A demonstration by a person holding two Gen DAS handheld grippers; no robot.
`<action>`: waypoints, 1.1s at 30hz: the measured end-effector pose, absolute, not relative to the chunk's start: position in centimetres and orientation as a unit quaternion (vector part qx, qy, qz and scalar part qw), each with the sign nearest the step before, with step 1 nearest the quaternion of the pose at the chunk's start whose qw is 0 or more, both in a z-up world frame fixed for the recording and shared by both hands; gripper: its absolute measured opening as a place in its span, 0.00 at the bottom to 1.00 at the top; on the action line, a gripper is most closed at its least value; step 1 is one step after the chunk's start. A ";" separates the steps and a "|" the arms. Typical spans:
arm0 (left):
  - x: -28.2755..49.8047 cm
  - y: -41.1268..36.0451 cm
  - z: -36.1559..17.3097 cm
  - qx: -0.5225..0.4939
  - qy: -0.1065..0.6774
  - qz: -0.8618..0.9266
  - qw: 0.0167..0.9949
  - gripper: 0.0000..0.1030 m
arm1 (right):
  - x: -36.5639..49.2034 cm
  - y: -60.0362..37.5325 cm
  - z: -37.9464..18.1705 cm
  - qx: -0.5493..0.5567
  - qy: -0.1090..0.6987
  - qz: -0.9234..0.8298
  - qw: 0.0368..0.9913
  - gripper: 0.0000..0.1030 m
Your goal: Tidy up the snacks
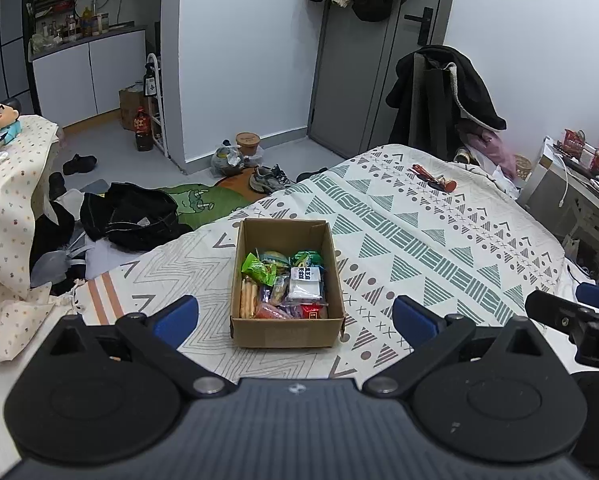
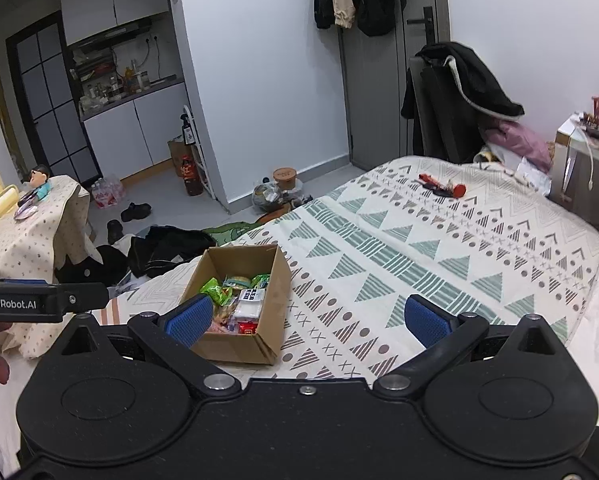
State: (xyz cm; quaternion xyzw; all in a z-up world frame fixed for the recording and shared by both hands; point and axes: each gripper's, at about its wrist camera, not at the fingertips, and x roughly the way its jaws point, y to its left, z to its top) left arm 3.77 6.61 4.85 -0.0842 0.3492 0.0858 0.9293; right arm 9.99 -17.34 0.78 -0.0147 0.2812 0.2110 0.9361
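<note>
Snacks [image 1: 283, 284], packed in an open cardboard box [image 1: 287, 334] set on the patterned bedspread [image 1: 419, 232], near the bed's left edge.

Going left to right in the left wrist view: cloth-covered desk [image 1: 7, 184] at far left, topped by a cartoon figurine [image 1: 7, 118]; black clothing [image 1: 131, 216] heaped on the floor beside the bed; green mat [image 1: 203, 202] and sneakers [image 1: 267, 178] just beyond. Left claw [image 1: 295, 314] hovering short of the box, blue pads [image 1: 177, 318] spread wide, nothing between them, box framed in the gap. Inside the box: green wrappers at the back, a white packet [image 1: 305, 284] toward the right, pale biscuit sticks [image 1: 248, 300] along the left wall, a red wrapper [image 1: 313, 312] at the front. Farther right on the bedspread, a small red-and-black object [image 1: 433, 178], well apart from the box. Dark coat [image 1: 447, 96] draped over a chair behind the bed. Cluttered side desk [image 1: 579, 176] at far right.

Right wrist view: left claw's black arm at the left edge, labelled GenRobot.AI. Right claw [image 2: 309, 320] likewise spread wide and empty, its left pad [image 2: 189, 320] overlapping the box's near left corner in the picture; contact impossible to tell. Right pad over bare bedspread.
</note>
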 end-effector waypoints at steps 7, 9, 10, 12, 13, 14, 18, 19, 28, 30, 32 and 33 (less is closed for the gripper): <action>3.2 6.6 4.2 -0.091 0.348 0.080 0.930 1.00 | 9.4 -17.5 0.7 -0.021 0.278 0.212 0.937 1.00; 3.1 6.6 4.0 -0.092 0.349 0.080 0.929 1.00 | 9.0 -17.4 0.7 -0.022 0.280 0.211 0.936 1.00; 3.1 6.7 4.0 -0.091 0.349 0.080 0.929 1.00 | 8.9 -17.5 0.8 -0.021 0.280 0.212 0.936 1.00; 3.0 6.7 3.9 -0.091 0.349 0.080 0.929 1.00 | 8.6 -17.5 0.9 -0.019 0.277 0.215 0.936 1.00; 3.0 6.7 3.9 -0.091 0.348 0.079 0.930 1.00 | 8.6 -17.5 1.0 -0.017 0.277 0.214 0.937 1.00; 3.0 6.6 3.9 -0.092 0.349 0.079 0.929 1.00 | 8.6 -17.5 1.0 -0.015 0.277 0.212 0.937 1.00; 2.9 6.6 3.9 -0.089 0.347 0.078 0.931 1.00 | 8.9 -17.8 0.9 -0.004 0.279 0.208 0.937 1.00; 2.9 6.6 3.9 -0.089 0.347 0.078 0.931 1.00 | 8.9 -17.8 0.8 -0.003 0.280 0.208 0.937 1.00; 2.9 6.6 3.9 -0.089 0.347 0.078 0.930 1.00 | 9.1 -17.6 0.5 -0.002 0.283 0.207 0.937 1.00; 2.9 6.6 3.8 -0.089 0.347 0.078 0.930 1.00 | 9.1 -17.7 0.5 0.000 0.284 0.206 0.936 1.00; 2.9 6.6 3.8 -0.089 0.348 0.078 0.930 1.00 | 9.1 -17.7 0.5 0.001 0.285 0.206 0.936 1.00; 3.0 6.6 3.9 -0.089 0.348 0.077 0.930 1.00 | 9.1 -17.6 0.4 0.000 0.285 0.206 0.936 1.00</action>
